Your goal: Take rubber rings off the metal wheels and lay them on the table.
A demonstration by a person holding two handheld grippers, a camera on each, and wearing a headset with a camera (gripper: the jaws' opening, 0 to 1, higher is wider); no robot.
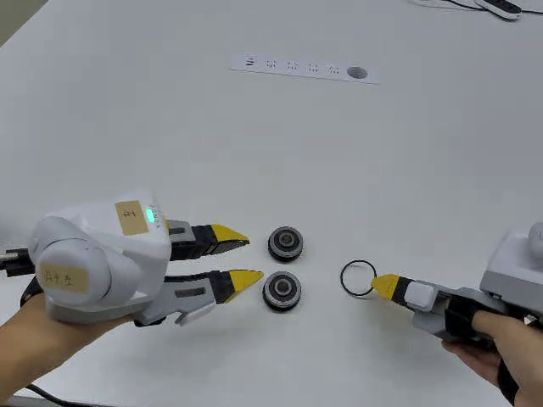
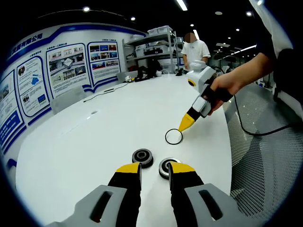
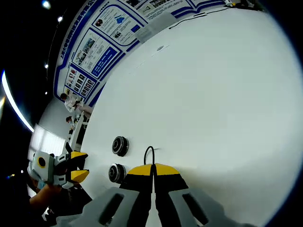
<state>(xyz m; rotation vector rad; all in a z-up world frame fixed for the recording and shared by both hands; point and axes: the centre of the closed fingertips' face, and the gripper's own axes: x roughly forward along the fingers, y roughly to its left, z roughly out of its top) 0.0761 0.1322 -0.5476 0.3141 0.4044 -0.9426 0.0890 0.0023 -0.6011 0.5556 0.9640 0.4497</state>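
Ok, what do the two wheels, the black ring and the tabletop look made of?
Far wheel and near wheel: likely metal, given the shiny silver hubs; their dark matte outer bands could be rubber rings still on. Ring at the right claw tip: thin, black, matte, probably rubber. Table: smooth white with faint sheen, laminate or paint, can't tell.

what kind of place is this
Probably a lab or demo workshop: a long white table, blue-framed poster boards along the wall, and storage shelves beside a standing person.
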